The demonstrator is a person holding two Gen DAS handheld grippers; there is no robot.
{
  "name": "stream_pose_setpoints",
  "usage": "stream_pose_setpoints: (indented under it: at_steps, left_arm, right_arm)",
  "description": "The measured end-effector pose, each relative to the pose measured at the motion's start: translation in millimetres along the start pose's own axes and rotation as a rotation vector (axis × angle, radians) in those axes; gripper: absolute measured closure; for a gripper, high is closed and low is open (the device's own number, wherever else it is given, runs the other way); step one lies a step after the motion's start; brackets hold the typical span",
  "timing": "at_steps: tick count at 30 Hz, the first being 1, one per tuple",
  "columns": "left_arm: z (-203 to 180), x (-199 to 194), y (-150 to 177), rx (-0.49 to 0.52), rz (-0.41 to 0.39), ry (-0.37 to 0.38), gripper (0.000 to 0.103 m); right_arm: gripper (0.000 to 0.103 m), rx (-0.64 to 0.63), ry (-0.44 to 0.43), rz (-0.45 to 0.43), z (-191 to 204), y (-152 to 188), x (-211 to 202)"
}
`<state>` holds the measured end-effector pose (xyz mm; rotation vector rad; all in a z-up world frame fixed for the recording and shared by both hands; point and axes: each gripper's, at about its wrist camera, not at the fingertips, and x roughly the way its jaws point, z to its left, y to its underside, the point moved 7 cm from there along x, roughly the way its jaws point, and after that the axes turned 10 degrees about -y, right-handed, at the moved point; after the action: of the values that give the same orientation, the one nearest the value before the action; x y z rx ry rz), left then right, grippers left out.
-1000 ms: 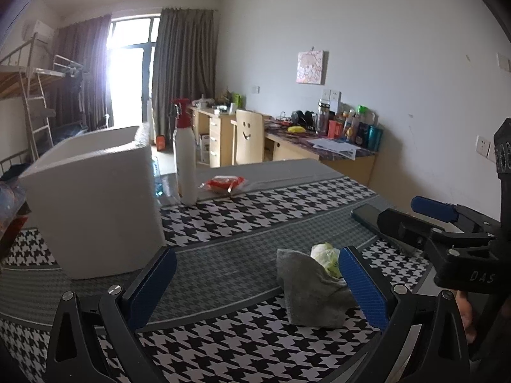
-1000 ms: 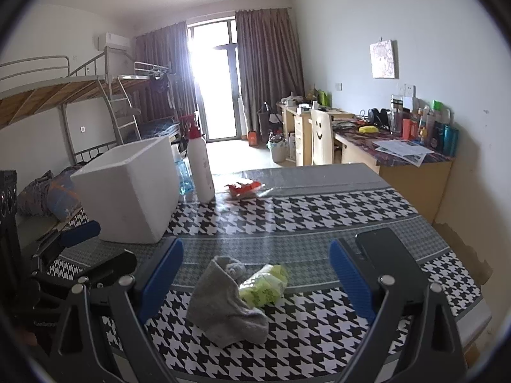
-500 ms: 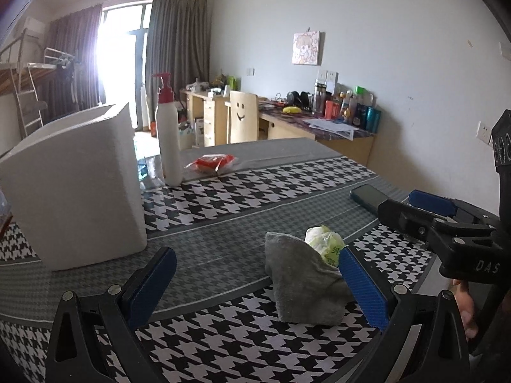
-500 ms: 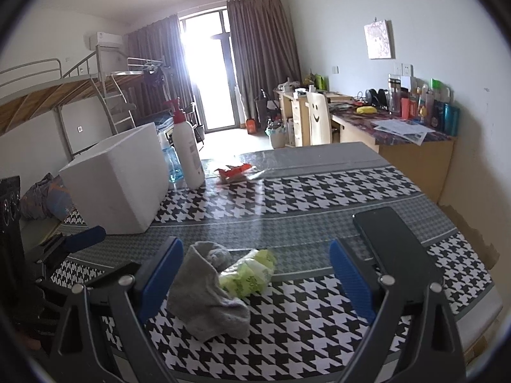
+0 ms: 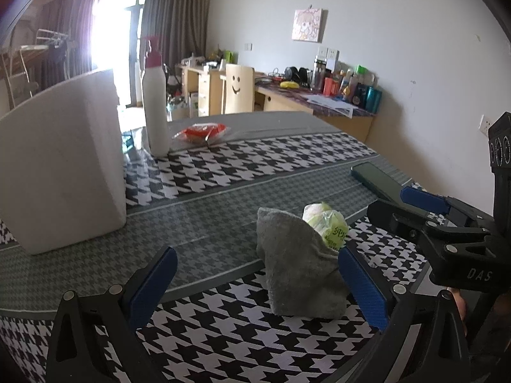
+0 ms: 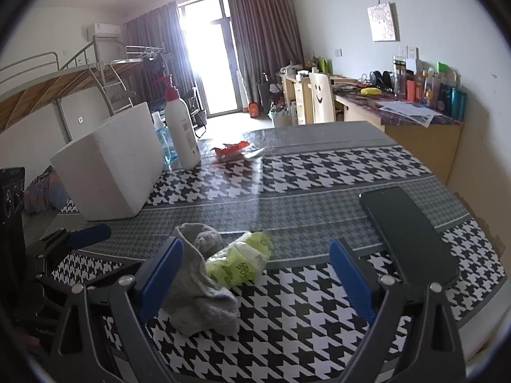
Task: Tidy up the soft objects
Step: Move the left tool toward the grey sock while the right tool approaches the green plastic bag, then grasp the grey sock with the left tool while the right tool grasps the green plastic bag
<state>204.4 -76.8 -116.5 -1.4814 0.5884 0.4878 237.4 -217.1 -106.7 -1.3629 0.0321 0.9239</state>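
A grey sock (image 5: 297,265) lies crumpled on the houndstooth tablecloth, with a yellow-green plastic bag (image 5: 329,223) bunched against it. Both also show in the right wrist view, the sock (image 6: 204,290) left of the bag (image 6: 239,261). My left gripper (image 5: 255,284) is open and empty, low over the table, with the sock just inside its right finger. My right gripper (image 6: 255,277) is open and empty, with sock and bag between its fingers, nearer the left one. A white foam box (image 5: 60,166) stands at the left.
A white pump bottle (image 5: 155,111) and a red wrapper (image 5: 201,131) sit at the table's far side. A dark phone (image 6: 408,233) lies at the right near the table edge. A blue bottle (image 6: 164,146) stands behind the box. Desks, a chair and a bunk bed lie beyond.
Both grippers have moved lower and closer to the sock and bag, which loom larger. The sock and bag have not moved. Both grippers stay open.
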Motion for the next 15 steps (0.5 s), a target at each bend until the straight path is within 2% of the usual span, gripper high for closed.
stream_pose_setpoints:
  at_steps: [6,9,12,14,15]
  left_arm:
    - [-9,11,4,0.015,0.049,0.01,0.007]
    - [-13,18,5,0.022,0.075,0.024,0.015]
    - [-15,23,7,0.025,0.097,0.037,0.024]
    - [-17,26,8,0.027,0.109,0.043,0.035]
    - [-18,27,9,0.03,0.116,0.048,0.036]
  right_arm:
    - [0.008,0.01,-0.009,0.016,-7,3,3]
    - [0.008,0.018,-0.024,0.027,-9,4,5]
    - [0.008,0.033,-0.041,0.026,-14,2,6]
    - [0.008,0.034,-0.043,0.028,-15,2,6]
    - [0.008,0.036,-0.045,0.031,-16,3,7]
